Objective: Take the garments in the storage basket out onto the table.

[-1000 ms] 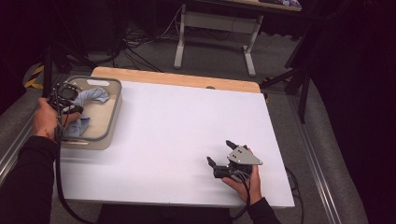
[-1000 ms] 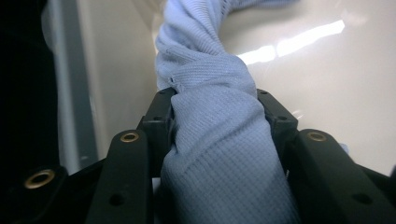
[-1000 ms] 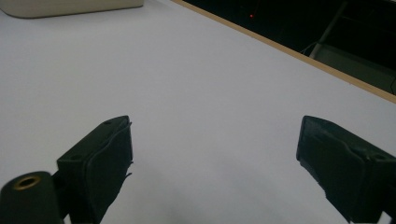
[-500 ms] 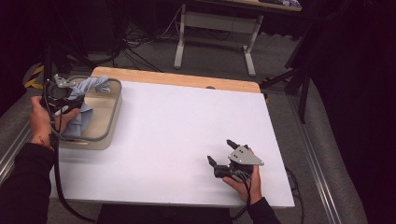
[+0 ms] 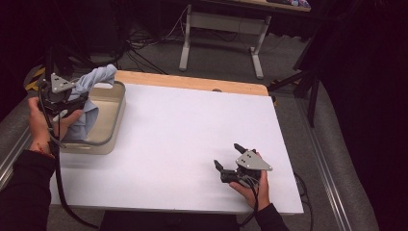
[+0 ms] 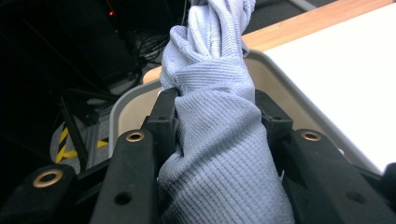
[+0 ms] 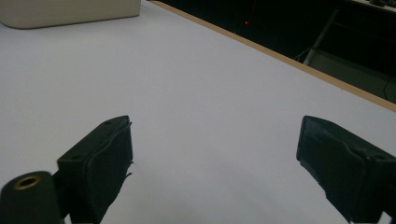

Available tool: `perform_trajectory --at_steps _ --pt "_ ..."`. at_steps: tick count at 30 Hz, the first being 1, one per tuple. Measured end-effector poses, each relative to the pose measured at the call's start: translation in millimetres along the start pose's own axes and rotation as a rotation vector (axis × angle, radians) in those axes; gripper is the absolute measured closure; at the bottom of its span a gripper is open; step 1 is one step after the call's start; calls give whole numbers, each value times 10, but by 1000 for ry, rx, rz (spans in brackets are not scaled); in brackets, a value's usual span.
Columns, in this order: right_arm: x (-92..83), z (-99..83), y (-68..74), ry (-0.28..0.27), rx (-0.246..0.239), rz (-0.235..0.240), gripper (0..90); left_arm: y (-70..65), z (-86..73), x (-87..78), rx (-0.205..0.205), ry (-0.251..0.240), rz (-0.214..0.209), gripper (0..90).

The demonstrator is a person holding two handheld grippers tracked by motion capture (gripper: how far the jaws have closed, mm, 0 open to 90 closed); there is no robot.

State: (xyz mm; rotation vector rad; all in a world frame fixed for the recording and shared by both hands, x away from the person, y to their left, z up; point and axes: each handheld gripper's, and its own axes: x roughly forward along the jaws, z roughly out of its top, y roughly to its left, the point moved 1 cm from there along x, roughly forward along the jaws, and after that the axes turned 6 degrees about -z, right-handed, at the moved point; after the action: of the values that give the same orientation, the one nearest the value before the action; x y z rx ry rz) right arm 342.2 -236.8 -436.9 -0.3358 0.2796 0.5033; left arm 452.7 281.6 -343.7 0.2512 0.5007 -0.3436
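Observation:
A light blue ribbed cloth [image 5: 94, 79] is bunched and twisted between the jaws of my left gripper [image 5: 77, 102], which is shut on it above the left part of a beige bin [image 5: 118, 110]. In the left gripper view the cloth [image 6: 219, 140] bulges between both black jaws of my left gripper [image 6: 215, 100] and rises past them, with the bin's rim [image 6: 280, 93] behind. Part of the cloth trails down into the bin. My right gripper [image 5: 228, 155] rests near the table's front right, open with nothing between its jaws [image 7: 215, 140].
The white tabletop [image 5: 192, 130] stretches between the two hands, with a wooden strip [image 5: 192, 83] along its far edge. The bin's corner [image 7: 70, 11] is far off in the right gripper view. Beyond the table are desk legs and cables on the floor.
My left gripper has risen and drifted left with the cloth, pulling it higher out of the bin. The right gripper has stayed where it was.

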Motion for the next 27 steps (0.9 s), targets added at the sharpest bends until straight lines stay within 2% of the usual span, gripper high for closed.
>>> perform_trajectory --at_steps 8,11,27 --pt "-12 3 -15 -7 6 -6 112 -133 95 -97 24 -51 -29 592" --pt "-16 6 -21 -11 7 -8 112 -211 149 -152 34 -77 -53 592" --pt "-22 22 -29 -19 14 -13 113 -578 289 -299 87 -141 -131 592"
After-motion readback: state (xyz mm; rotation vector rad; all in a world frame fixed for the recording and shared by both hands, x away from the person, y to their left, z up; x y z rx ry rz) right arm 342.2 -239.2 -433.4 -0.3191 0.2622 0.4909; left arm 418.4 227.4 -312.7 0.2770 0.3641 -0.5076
